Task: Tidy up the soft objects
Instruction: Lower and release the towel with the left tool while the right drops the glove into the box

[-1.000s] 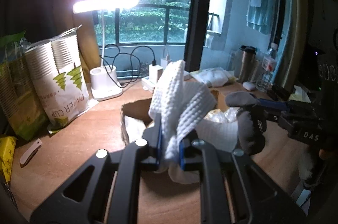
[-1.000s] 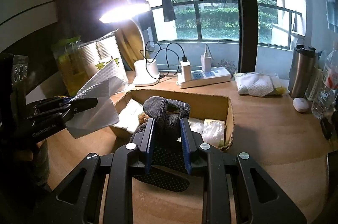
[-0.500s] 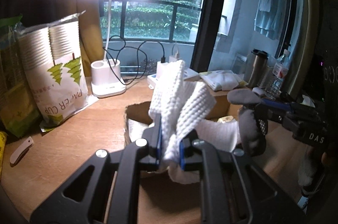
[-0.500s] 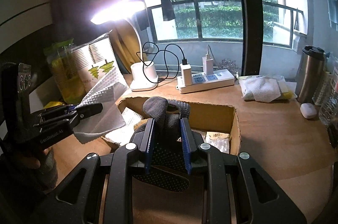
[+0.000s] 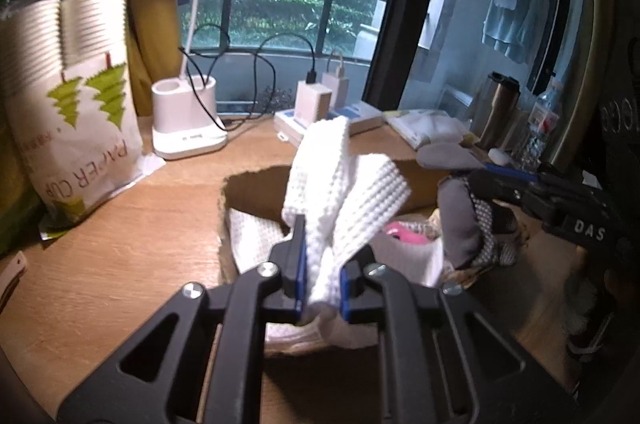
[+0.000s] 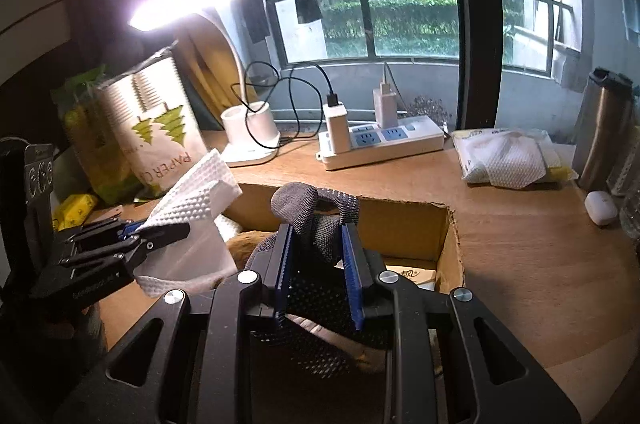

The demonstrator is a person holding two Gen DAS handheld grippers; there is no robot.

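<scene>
My left gripper [image 5: 322,264] is shut on a white waffle-textured cloth [image 5: 340,184] and holds it over the near left part of an open cardboard box [image 5: 256,192]. My right gripper [image 6: 318,256] is shut on a grey dotted glove [image 6: 316,220] and holds it above the box's near side [image 6: 448,244]. In the right wrist view the left gripper [image 6: 160,230] and its white cloth [image 6: 192,200] are at the left. In the left wrist view the right gripper [image 5: 500,184] and the grey glove [image 5: 468,220] are at the right. The box holds white cloth and a pink item [image 5: 404,230].
On the wooden desk stand a paper cup bag [image 6: 156,128], a lit desk lamp base [image 6: 252,132], a power strip with chargers [image 6: 380,140], a packet of white wipes [image 6: 508,160], a steel flask [image 6: 604,132] and a white earbud case [image 6: 600,208].
Both grippers have moved forward and down toward the box with their cloth and glove still gripped. The box and lamp base now look nearer.
</scene>
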